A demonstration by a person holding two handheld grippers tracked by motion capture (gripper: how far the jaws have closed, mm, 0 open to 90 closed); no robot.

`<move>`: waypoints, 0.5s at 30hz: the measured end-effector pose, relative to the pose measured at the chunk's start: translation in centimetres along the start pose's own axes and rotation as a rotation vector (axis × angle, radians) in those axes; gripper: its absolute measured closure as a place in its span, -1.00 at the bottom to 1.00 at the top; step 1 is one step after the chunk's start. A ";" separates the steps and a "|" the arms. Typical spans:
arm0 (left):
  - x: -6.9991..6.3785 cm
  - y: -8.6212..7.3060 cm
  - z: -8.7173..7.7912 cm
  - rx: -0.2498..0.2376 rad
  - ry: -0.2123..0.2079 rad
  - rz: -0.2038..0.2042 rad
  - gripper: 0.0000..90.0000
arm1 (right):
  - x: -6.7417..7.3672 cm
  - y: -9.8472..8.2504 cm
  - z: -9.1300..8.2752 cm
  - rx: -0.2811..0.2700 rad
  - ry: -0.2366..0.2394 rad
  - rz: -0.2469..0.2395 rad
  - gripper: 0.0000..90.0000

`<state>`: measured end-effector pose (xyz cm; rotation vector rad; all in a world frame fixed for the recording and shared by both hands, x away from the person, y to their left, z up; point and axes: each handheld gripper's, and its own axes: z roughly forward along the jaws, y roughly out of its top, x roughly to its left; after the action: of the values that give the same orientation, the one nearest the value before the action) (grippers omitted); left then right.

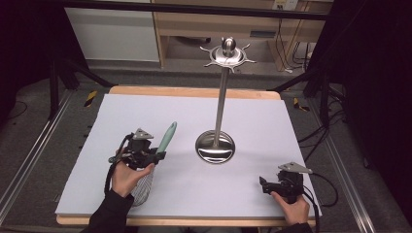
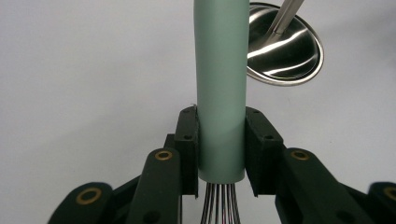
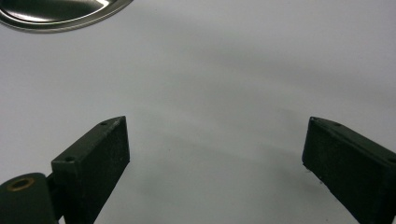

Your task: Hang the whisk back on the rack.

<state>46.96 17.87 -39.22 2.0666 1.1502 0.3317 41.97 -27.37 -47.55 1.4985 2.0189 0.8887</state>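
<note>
Left gripper (image 2: pixel 220 154) jaws pinching whisk (image 2: pixel 221 88) by green handle, wires toward person, low over counter (image 1: pixel 252 189). Right gripper (image 3: pixel 215 154) jaws spread, empty. Grasp done; hanging on hook stand (image 1: pixel 221 107) probably left, goal unstated.

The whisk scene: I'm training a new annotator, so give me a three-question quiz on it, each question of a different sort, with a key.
1. True or false: the left gripper is shut on the whisk at its green handle.
2. Multiple choice: the right gripper is (A) holding the whisk, (B) open over the bare white table cover, (C) clamped on the stand's pole.
3. Fill in: the metal stand rests on a round ______ base.

Key
1. True: both jaws press the handle just above the wires.
2. B: its jaws stand wide apart with nothing between them.
3. Shiny (mirror-like) steel.
</note>
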 end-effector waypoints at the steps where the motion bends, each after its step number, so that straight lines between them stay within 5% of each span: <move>1: 0.0 -0.1 -0.2 -0.005 0.000 0.000 0.54 | 0.0 0.0 0.0 0.001 0.000 0.003 -0.82; 15: 0.4 -0.2 -2.6 -0.093 0.002 -0.011 0.54 | 0.0 -0.1 -0.1 -0.003 0.002 -0.003 -0.82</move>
<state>45.66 19.50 -37.66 1.9786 1.1265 0.3750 41.89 -27.42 -47.55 1.4933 2.0201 0.8914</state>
